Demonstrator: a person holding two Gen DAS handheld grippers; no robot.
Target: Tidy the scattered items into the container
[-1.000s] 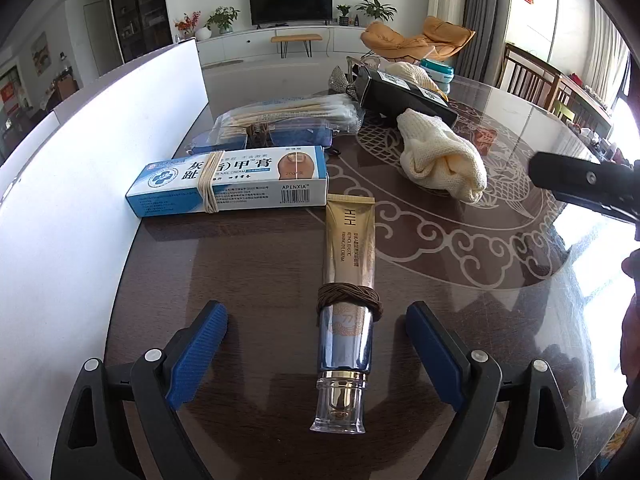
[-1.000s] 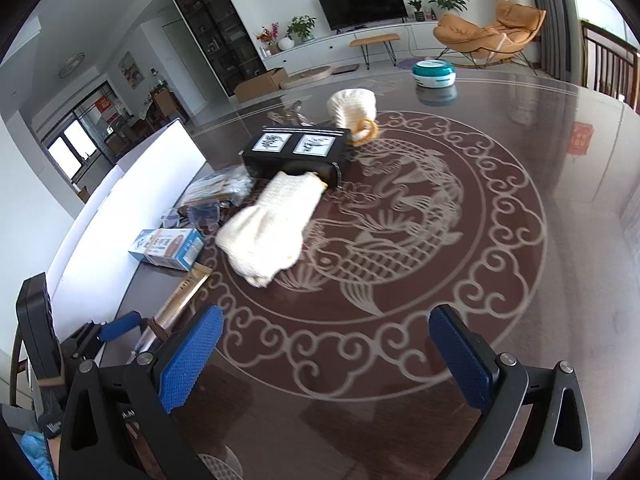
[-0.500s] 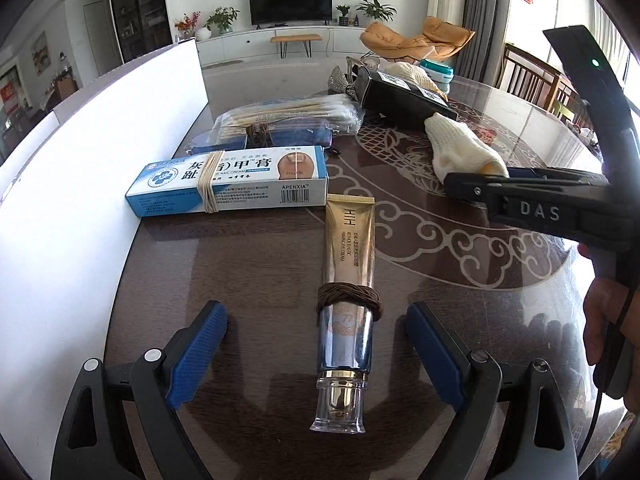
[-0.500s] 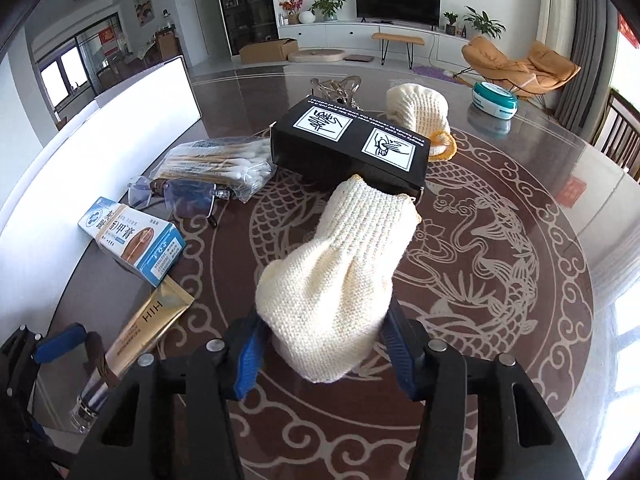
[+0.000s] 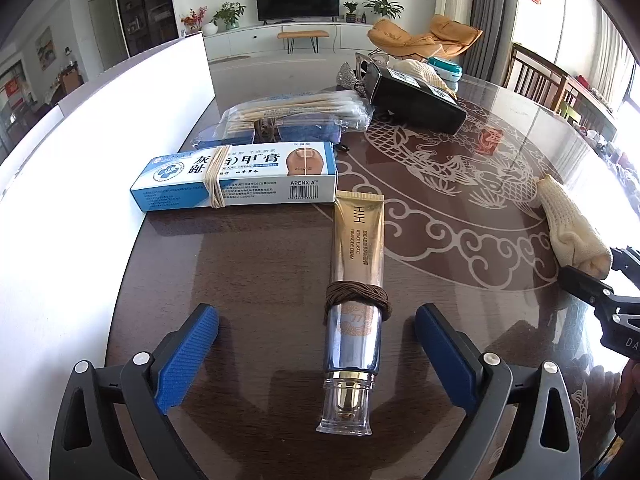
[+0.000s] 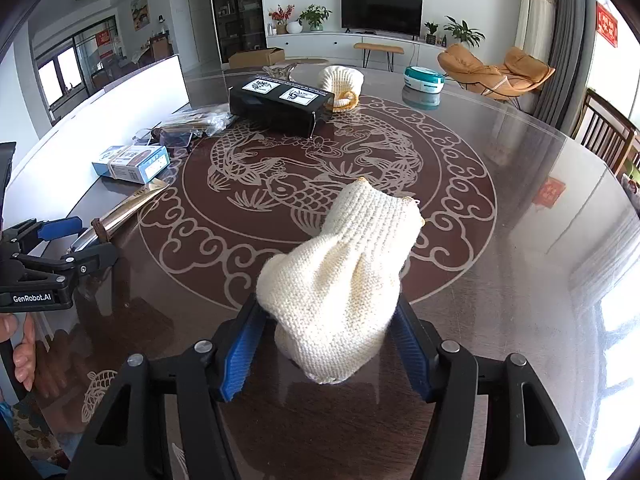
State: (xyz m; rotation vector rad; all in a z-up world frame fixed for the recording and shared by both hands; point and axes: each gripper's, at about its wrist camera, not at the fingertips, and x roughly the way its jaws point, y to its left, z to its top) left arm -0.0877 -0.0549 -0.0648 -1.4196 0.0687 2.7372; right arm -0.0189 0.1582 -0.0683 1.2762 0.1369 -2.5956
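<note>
Lying between the right gripper's (image 6: 326,344) blue pads is a cream knitted glove (image 6: 344,276), fingertip end at the jaws, cuff pointing away over the table's (image 6: 500,288) fish pattern. The jaws are opening; whether the pads press the knit or merely flank it, I cannot tell for certain, though both sit against its sides. In the left view the same glove (image 5: 574,228) rests on the tabletop at the far right, its end in the right gripper's black tip.

Left gripper (image 5: 316,344) hangs with jaws opening, near full spread, holding nothing. A gold-and-blue tube (image 5: 356,280), wrapped with a brown hair tie (image 5: 357,298), lies between its pads, apart from both, clear cap toward the camera.

Beyond the tube: a blue-white box (image 5: 240,178) with a rubber band round it, just touching the tube's crimped end. Behind that, a bag of swabs (image 5: 296,112) and glasses (image 6: 176,138). The black container (image 6: 280,106) sits farther back, a second glove (image 6: 340,84) beside it. A white board (image 5: 80,168) borders the table's left edge.
</note>
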